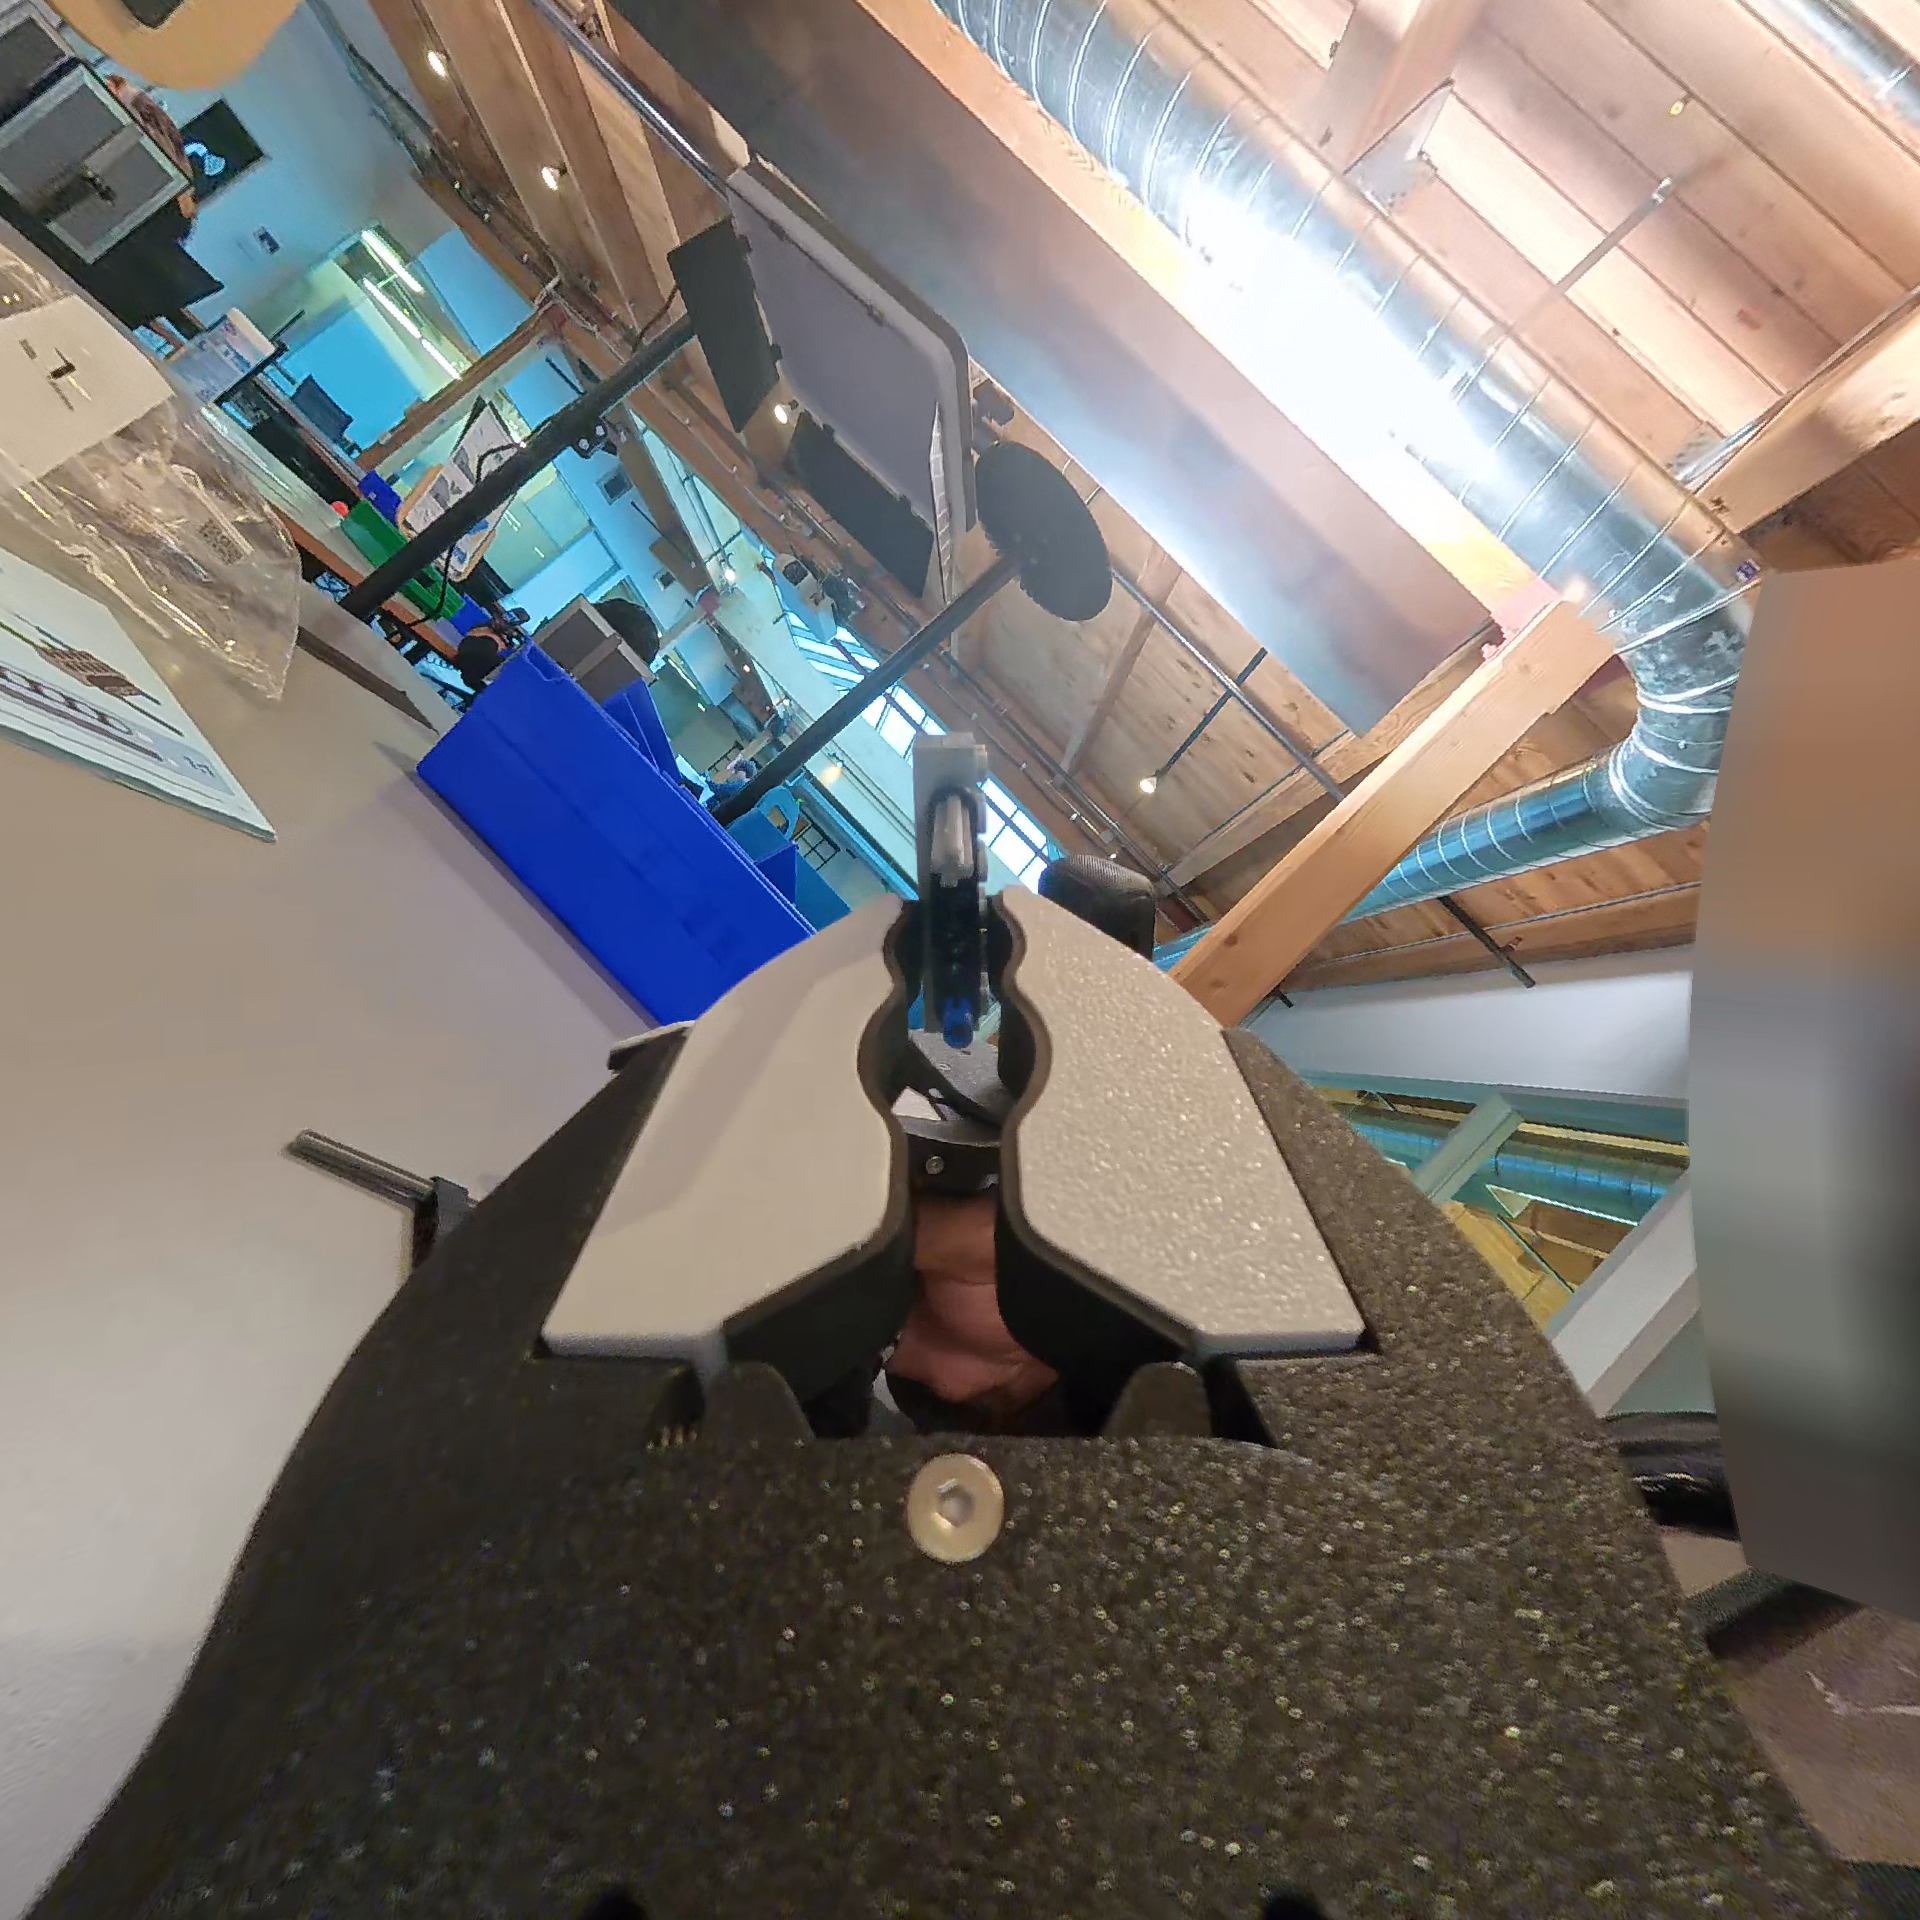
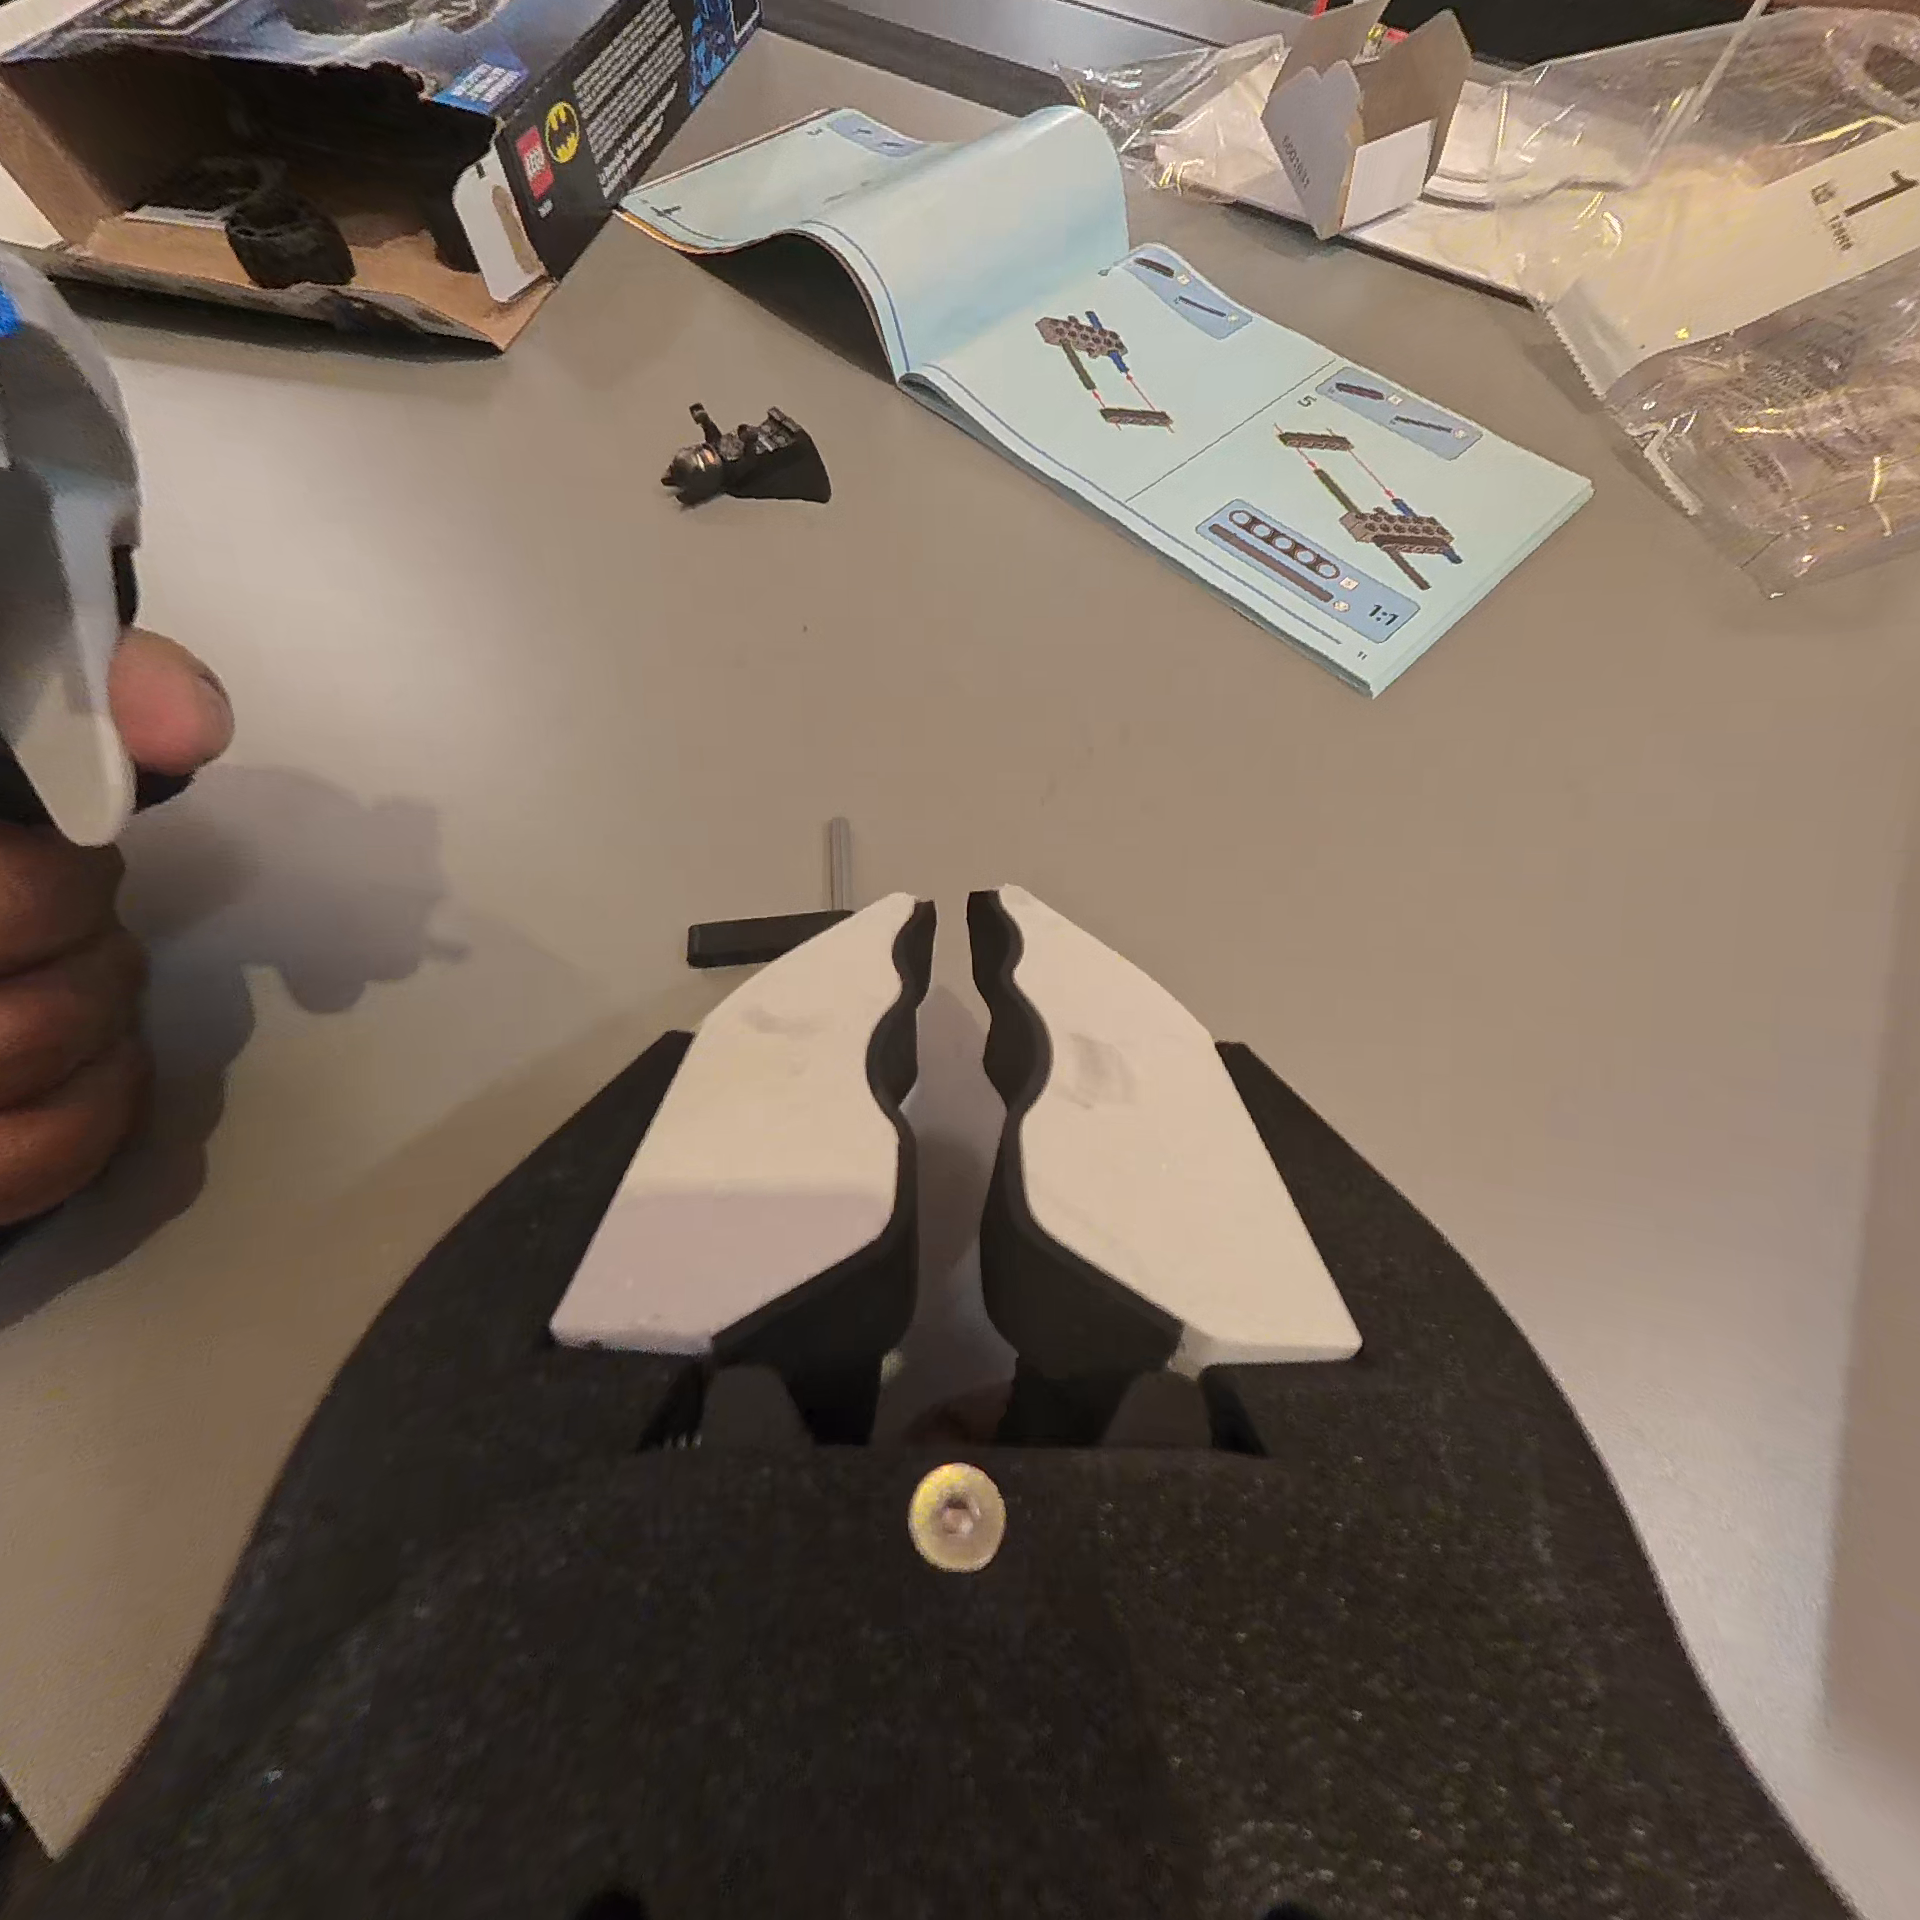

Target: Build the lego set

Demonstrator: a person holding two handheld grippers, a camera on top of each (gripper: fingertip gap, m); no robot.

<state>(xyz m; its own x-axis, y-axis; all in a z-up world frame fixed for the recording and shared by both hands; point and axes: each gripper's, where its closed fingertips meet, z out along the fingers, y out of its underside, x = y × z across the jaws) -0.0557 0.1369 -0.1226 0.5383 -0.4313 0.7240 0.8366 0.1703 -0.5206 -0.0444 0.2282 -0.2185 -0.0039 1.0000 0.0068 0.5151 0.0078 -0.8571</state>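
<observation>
My left gripper points up towards the ceiling and is shut on a small brick assembly. The assembly has a grey top, a black middle and a blue pin at its lower end. In the right wrist view the left gripper shows at the far left with a hand behind it. My right gripper hangs low over the grey table, its jaws a little apart with only bare table between them. A black beam and a grey axle lie just left of its left fingertip. They also show in the left wrist view.
A black minifigure lies farther out on the table. An open instruction booklet lies to the right of it, and a torn set box at the far left. Clear plastic bags and a small white carton are at the far right. A blue bin stands at the table's edge. My hands' fingertips stand some 12 cm from each other. The grey axle is about 6 cm from my right fingertips. Look for it in the left wrist view too.
</observation>
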